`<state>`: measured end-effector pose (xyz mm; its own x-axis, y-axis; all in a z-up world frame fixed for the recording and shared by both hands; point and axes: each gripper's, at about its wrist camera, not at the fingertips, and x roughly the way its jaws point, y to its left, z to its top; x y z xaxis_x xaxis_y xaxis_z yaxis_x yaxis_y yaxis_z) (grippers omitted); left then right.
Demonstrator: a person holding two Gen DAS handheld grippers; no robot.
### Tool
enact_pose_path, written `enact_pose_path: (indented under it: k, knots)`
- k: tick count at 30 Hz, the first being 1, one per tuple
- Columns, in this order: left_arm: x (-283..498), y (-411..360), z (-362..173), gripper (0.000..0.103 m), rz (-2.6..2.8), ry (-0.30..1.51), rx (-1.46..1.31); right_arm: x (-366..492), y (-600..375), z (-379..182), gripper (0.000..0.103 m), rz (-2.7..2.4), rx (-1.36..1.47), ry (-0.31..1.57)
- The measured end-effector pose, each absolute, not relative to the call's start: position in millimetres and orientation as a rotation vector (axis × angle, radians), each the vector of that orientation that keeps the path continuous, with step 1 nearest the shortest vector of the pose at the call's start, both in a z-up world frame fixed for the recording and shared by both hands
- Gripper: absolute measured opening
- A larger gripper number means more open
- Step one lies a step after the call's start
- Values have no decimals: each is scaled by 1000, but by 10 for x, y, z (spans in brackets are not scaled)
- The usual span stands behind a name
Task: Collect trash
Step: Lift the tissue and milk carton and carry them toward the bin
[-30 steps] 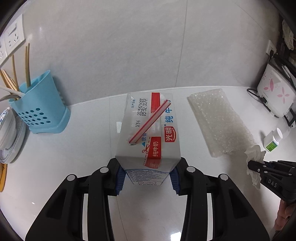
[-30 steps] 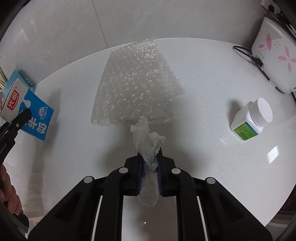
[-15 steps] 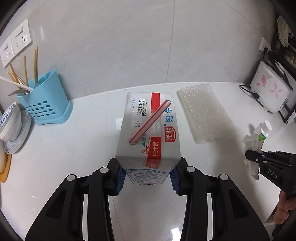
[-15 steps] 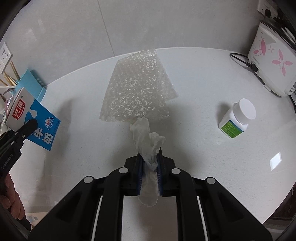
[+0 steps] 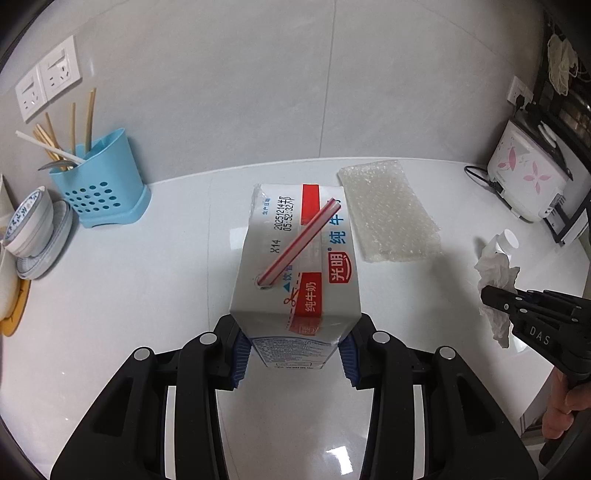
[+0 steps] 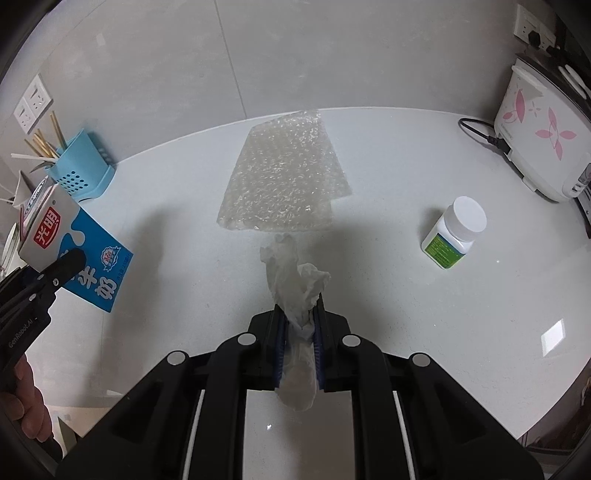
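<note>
White counter (image 6: 461, 314) lies under you: your left gripper (image 5: 293, 354) clamps the blue-and-white milk carton (image 5: 299, 266), your right gripper (image 6: 300, 332) pinches crumpled white tissue (image 6: 295, 280), with the clear bubble wrap sheet (image 6: 284, 181) just beyond it.

A glossy white tabletop (image 5: 122, 280) with a rounded edge meets a wall (image 5: 240, 81) of large pale grey tiles with thin seams. White wall sockets (image 5: 48, 83) sit high at the left, and another socket (image 6: 532, 27) with a plug in it at the right. A blue cutlery holder (image 5: 99, 181) stands against the wall beside stacked bowls (image 5: 31, 225). A white cooker with pink flowers (image 6: 543, 129) stands at the right, its black cord (image 6: 480, 133) on the tabletop. Bright light reflects off the surface.
</note>
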<state>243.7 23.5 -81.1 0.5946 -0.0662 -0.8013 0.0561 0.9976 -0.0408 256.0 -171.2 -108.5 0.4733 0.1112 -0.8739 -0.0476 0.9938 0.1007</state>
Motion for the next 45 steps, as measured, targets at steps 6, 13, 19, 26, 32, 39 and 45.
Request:
enact_pose_path:
  k: [6, 13, 19, 26, 32, 39, 45]
  knots:
    - [2278, 216, -757, 39, -53, 936, -19, 2438, -1702, -971, 12, 126, 51, 1057]
    - [2078, 121, -673, 39, -53, 925, 0, 2244, -1705, -915, 12, 146, 21, 1055]
    - [1875, 23, -578, 39, -55, 911, 4, 2087, -1741, -882, 12, 157, -4, 1048]
    - [1667, -7, -555, 39, -40, 915, -24, 1889, -1817, -830, 12, 168, -3, 1032]
    - [1491, -8, -578, 39, -26, 923, -48, 1714, -1822, -841, 12, 191, -24, 1028]
    - [1309, -49, -564, 39, -20, 923, -54, 1551, -1827, -892, 12, 205, -37, 1032]
    - [1123, -85, -571, 39, -14, 928, -62, 1404, -1849, -915, 12, 220, -43, 1032]
